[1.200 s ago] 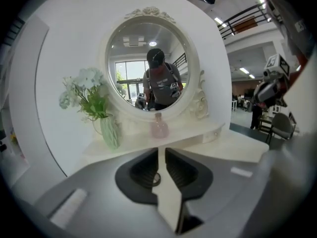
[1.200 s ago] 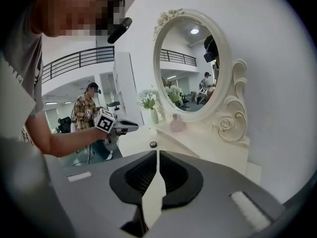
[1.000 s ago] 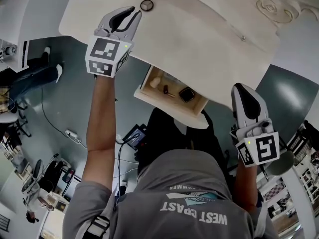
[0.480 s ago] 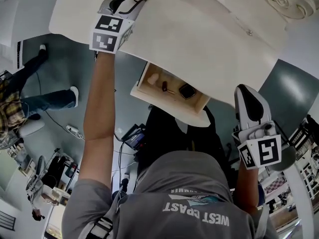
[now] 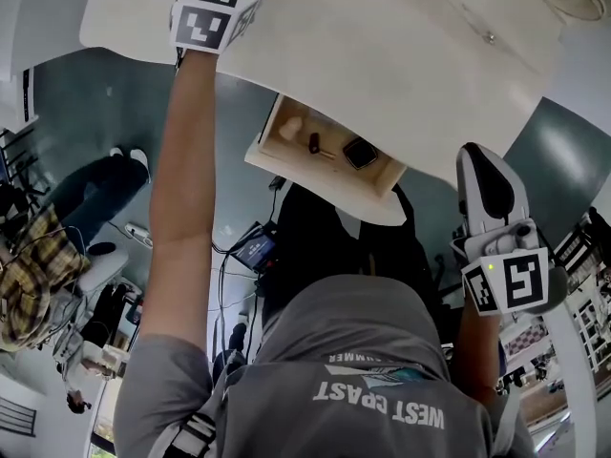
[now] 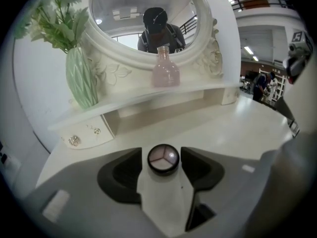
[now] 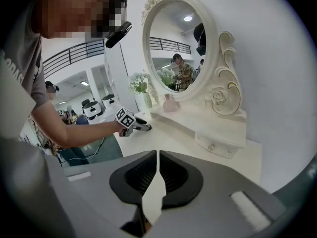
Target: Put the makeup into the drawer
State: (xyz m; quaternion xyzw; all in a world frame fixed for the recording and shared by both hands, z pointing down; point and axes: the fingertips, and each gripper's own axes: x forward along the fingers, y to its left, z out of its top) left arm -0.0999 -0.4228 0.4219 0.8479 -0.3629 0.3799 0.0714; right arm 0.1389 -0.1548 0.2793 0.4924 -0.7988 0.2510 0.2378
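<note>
Cream worktop [image 6: 237, 128]; black-rimmed compact [image 6: 163, 158] with pale pink pans; ribbed green vase [image 6: 81, 81]; pink bottle [image 6: 165, 71]; white mirror frame [image 6: 218, 48]

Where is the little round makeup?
Left gripper view, centre: the round makeup lies on the table between the left gripper's jaws, which have just been opening.

Two grippers [image 6: 162, 153] [image 7: 157, 157] — one compact [image 6: 163, 159], one vase [image 6: 81, 81], one pink bottle [image 6: 165, 71], one open drawer [image 5: 320, 187].

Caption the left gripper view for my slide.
Left claw, jaws just opening, with a round makeup compact between them on the white vanity, below the mirror.
</note>
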